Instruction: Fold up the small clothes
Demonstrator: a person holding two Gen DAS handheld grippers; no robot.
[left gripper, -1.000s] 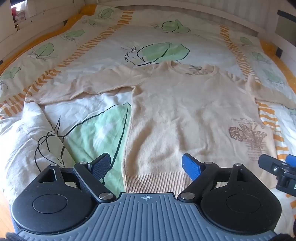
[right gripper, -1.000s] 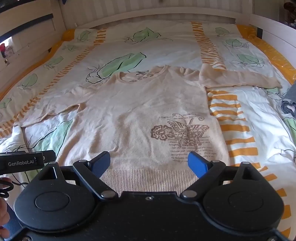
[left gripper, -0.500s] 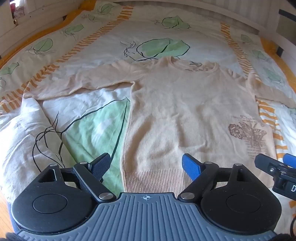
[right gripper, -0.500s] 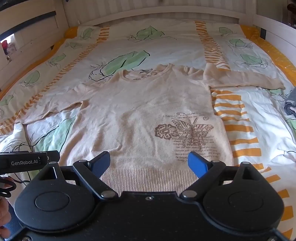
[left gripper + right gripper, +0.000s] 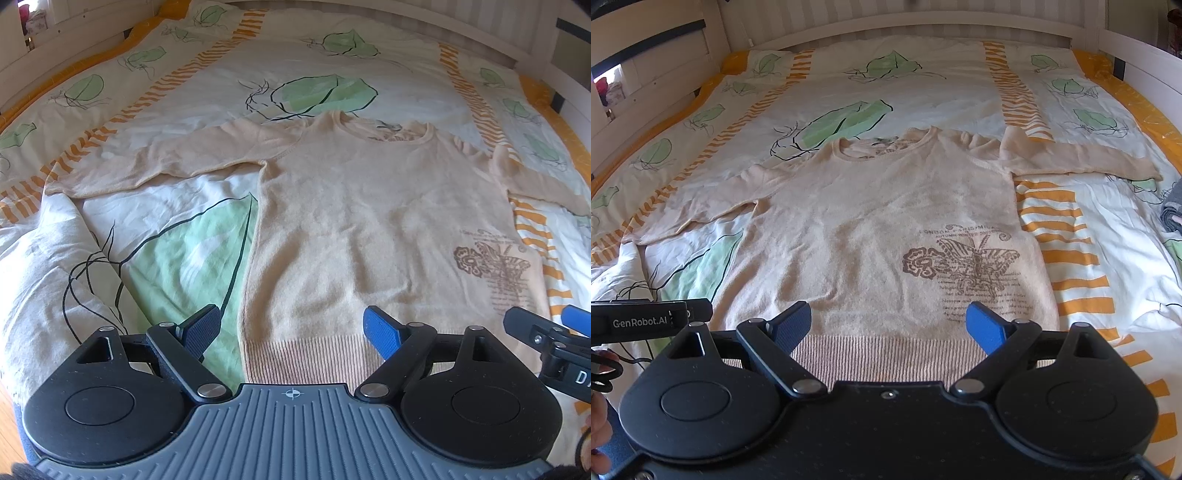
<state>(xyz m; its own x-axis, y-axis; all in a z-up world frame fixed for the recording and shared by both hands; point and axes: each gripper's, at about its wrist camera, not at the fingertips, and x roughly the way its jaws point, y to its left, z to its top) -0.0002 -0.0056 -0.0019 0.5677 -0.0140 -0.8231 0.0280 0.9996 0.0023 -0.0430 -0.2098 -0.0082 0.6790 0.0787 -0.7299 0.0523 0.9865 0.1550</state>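
Item: peach sweater (image 5: 369,229), spread flat mid-frame, unfolded. We hold left gripper (image 5: 291,328) and right gripper (image 5: 888,325) wide, empty, above its ribbed hem (image 5: 886,354). Next: grasp hem corners.

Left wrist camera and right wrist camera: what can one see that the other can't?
Only the left wrist view shows the left hand-held gripper with open jaws and the wooden floor at the bed's corner. Only the right wrist view shows the right hand-held gripper, the sweater's whole right sleeve, a grey cloth at the edge, and the headboard. Both show the beige sweater lying flat on the leaf-print bedspread, and its butterfly print.
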